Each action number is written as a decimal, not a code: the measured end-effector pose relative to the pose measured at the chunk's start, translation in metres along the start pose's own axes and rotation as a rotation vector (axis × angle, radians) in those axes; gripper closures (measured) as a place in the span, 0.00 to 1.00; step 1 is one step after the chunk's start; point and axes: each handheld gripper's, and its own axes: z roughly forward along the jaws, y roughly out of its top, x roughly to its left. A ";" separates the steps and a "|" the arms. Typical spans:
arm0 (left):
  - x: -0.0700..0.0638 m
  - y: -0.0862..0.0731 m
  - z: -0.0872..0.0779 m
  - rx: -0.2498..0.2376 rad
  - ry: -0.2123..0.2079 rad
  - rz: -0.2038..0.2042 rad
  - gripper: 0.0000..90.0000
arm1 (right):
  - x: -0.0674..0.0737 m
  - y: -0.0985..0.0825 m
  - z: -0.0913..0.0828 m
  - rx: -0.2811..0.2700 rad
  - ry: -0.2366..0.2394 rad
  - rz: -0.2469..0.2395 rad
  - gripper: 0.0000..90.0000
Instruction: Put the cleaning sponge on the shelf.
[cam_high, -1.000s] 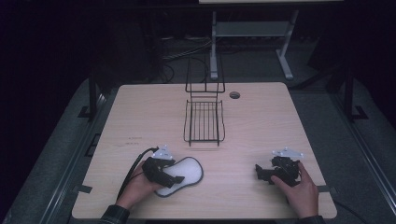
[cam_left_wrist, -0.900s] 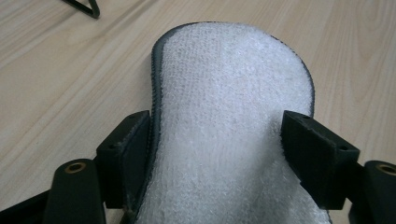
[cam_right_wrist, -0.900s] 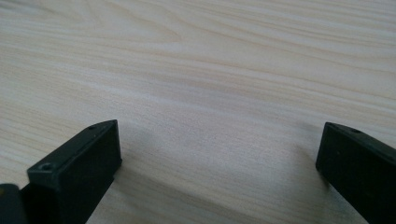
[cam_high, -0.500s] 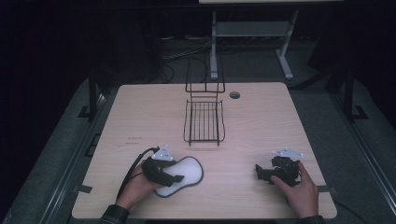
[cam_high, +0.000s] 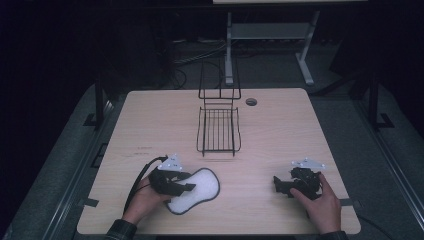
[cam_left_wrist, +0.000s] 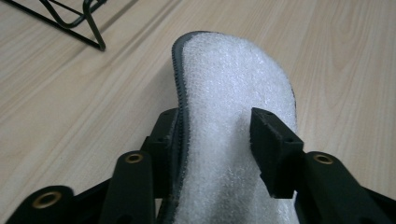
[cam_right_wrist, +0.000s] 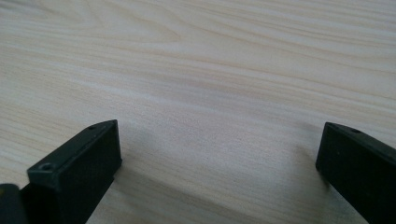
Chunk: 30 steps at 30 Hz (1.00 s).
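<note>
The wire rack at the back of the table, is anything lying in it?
No. In the high view the wire rack holds nothing; the white insole lies nearer the person, at the left gripper.

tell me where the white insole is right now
In the high view the insole lies at the table's near left, between the left gripper's closing jaws, just in front of the wire rack.

Insole (cam_high: 196, 190) at table's (cam_high: 280, 130) near-left, wire rack (cam_high: 218, 129) behind.

Reading no text, labels, brands or nos. anywhere; finding nothing legible on any surface in the high or gripper views.
</note>
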 end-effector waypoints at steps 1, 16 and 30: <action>0.000 0.000 -0.001 -0.004 -0.003 -0.002 0.63 | 0.000 0.000 0.000 0.000 0.000 0.000 0.00; 0.000 0.007 -0.017 -0.078 -0.067 -0.018 0.83 | 0.000 0.000 0.000 0.000 0.000 0.000 0.00; -0.001 0.013 -0.031 -0.133 -0.115 -0.050 0.93 | 0.000 0.000 0.000 0.000 0.000 0.000 0.00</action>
